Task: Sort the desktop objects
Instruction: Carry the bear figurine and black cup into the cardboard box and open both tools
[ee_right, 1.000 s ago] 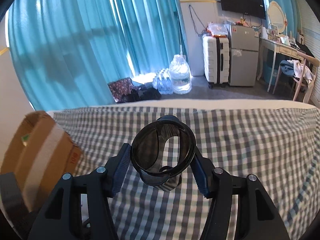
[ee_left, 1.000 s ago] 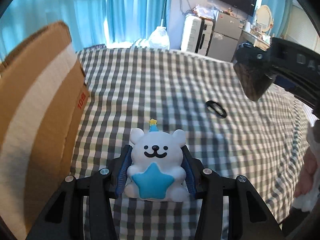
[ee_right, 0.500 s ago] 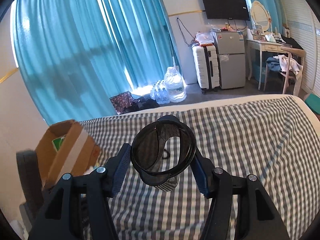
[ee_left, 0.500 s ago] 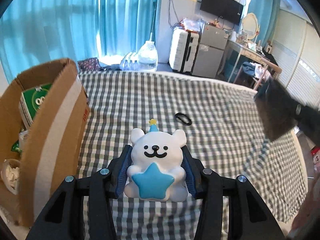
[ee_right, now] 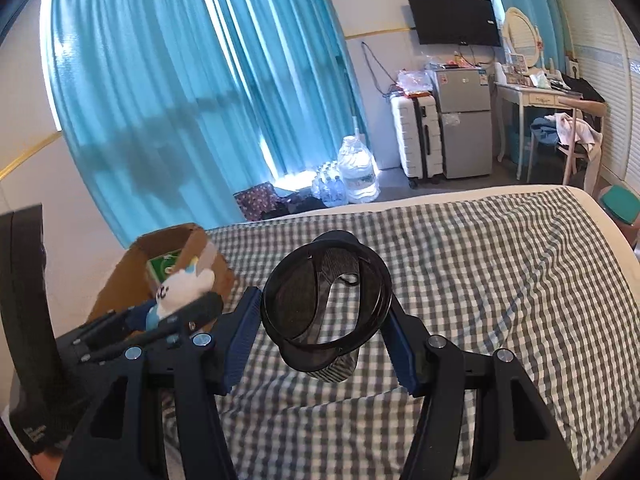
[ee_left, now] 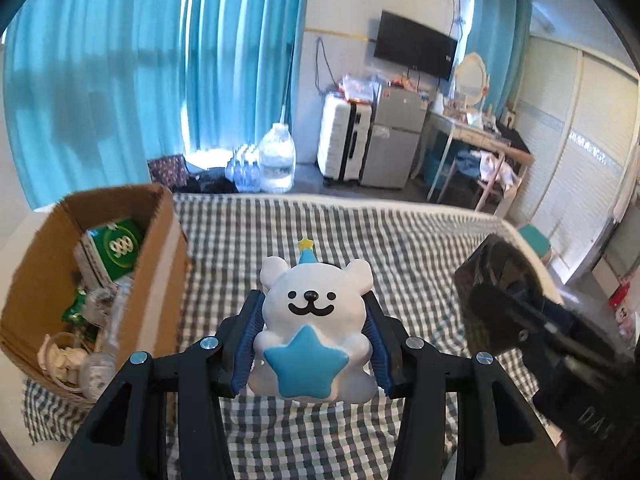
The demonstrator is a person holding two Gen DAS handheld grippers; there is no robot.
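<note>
My left gripper [ee_left: 314, 334] is shut on a white bear toy [ee_left: 314, 320] with a blue star and a small party hat, held above the checked cloth. My right gripper [ee_right: 324, 320] is shut on a dark see-through cup [ee_right: 326, 312], its mouth facing the camera. The open cardboard box [ee_left: 160, 280] stands at the left of the table, holding a green carton [ee_left: 114, 250] and other small items. In the right wrist view the bear toy [ee_right: 182, 284] and the left gripper hang in front of the cardboard box [ee_right: 168, 240]. The cup [ee_left: 500, 300] shows at the right of the left wrist view.
A grey and white checked cloth [ee_right: 500, 280] covers the table [ee_left: 400, 248]. Behind it are blue curtains [ee_left: 160, 80], water bottles [ee_left: 276, 164] on the floor, a white suitcase [ee_left: 344, 140], a small fridge [ee_left: 394, 136] and a desk with a chair [ee_left: 488, 168].
Both grippers have risen with their loads, so the box's inside has come into view. The right gripper moved toward the box side. A small black loop seen earlier on the cloth is hidden now.
</note>
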